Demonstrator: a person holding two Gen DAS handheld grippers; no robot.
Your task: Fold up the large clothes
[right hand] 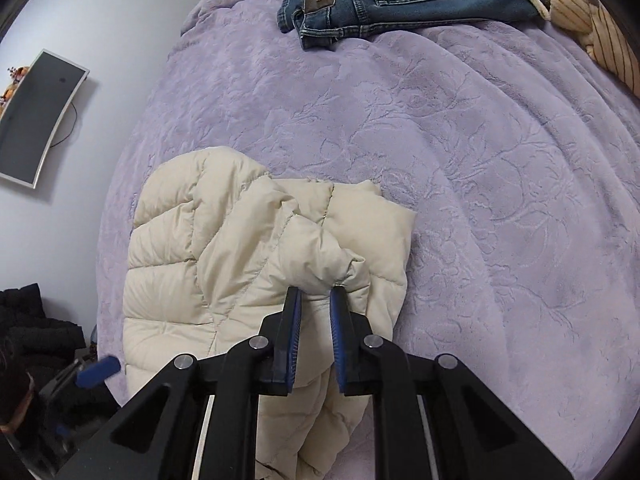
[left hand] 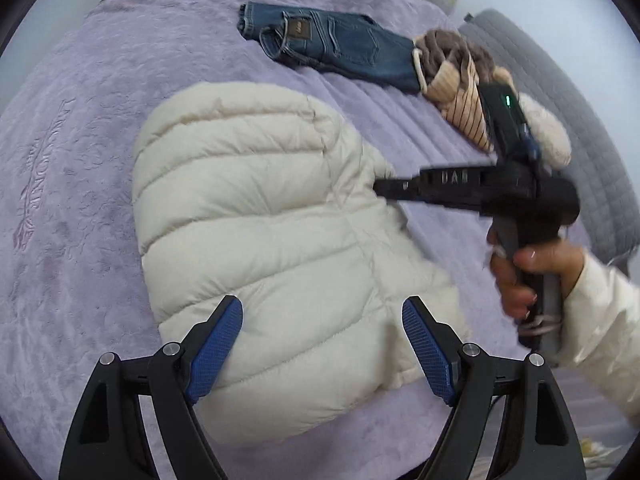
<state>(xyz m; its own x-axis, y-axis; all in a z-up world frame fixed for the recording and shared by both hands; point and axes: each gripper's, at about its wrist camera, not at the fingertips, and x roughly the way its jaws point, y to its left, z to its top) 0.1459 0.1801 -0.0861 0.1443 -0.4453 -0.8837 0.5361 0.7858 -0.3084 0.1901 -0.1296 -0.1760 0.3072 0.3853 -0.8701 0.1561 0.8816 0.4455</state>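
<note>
A cream quilted puffer jacket (left hand: 260, 216) lies folded over on a lilac blanket (left hand: 80, 160). My left gripper (left hand: 322, 312) is open and empty, hovering over the jacket's near part. My right gripper (right hand: 316, 294) is shut on a bunched fold of the jacket (right hand: 224, 264) and holds it up over the rest. In the left wrist view the right gripper (left hand: 378, 188) reaches in from the right, its tips at the jacket's right edge.
Folded blue jeans (left hand: 340, 46) lie at the far side of the bed, with a heap of brown and striped clothes (left hand: 460, 80) beside them. A grey quilted cushion (left hand: 560, 120) sits at the right. A wall screen (right hand: 36, 120) and dark clothes (right hand: 36, 332) are left of the bed.
</note>
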